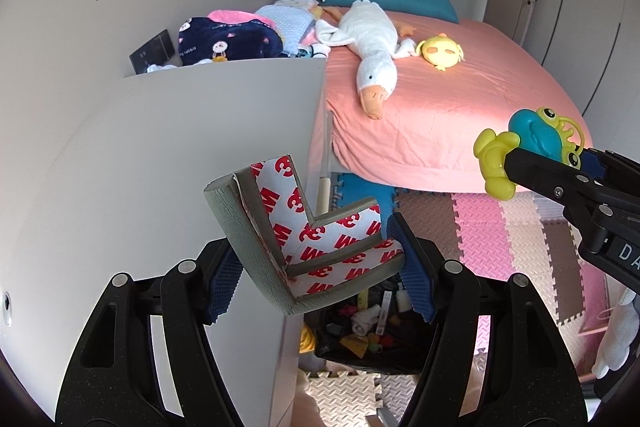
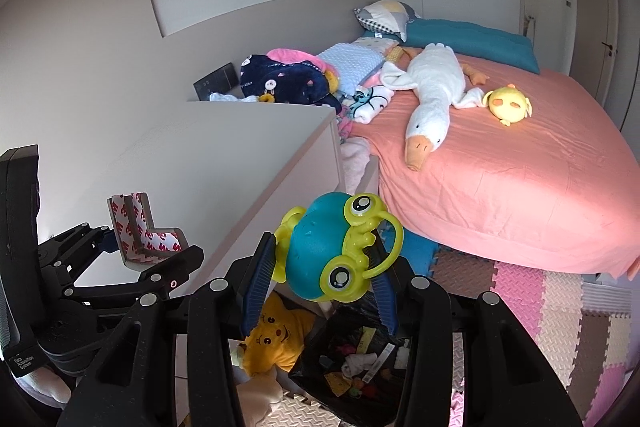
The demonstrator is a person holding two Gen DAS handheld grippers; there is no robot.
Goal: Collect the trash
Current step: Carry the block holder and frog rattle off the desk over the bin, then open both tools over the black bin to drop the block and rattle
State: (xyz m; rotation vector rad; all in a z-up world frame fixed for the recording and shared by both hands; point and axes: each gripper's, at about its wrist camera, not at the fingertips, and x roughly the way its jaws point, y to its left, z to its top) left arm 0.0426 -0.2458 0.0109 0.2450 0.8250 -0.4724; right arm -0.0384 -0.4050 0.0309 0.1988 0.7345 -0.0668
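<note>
My left gripper (image 1: 320, 267) is shut on a grey foam corner guard (image 1: 304, 227) lined with red-and-white printed tape; the same corner guard (image 2: 142, 227) shows at the left of the right wrist view. My right gripper (image 2: 320, 267) is shut on a blue and yellow-green frog toy (image 2: 336, 247), and this frog toy (image 1: 532, 143) also appears at the right edge of the left wrist view. Below both grippers a black trash bag (image 1: 372, 331) stands open on the floor, holding several scraps. In the right wrist view the trash bag (image 2: 360, 355) lies just under the frog toy.
A white cabinet (image 1: 200, 131) stands left of the bag, beside a bed with a pink sheet (image 1: 440, 99). A white goose plush (image 1: 372, 35) and a small yellow plush (image 1: 440, 51) lie on the bed. A yellow plush (image 2: 272, 343) rests beside the bag on foam floor mats (image 1: 520, 227).
</note>
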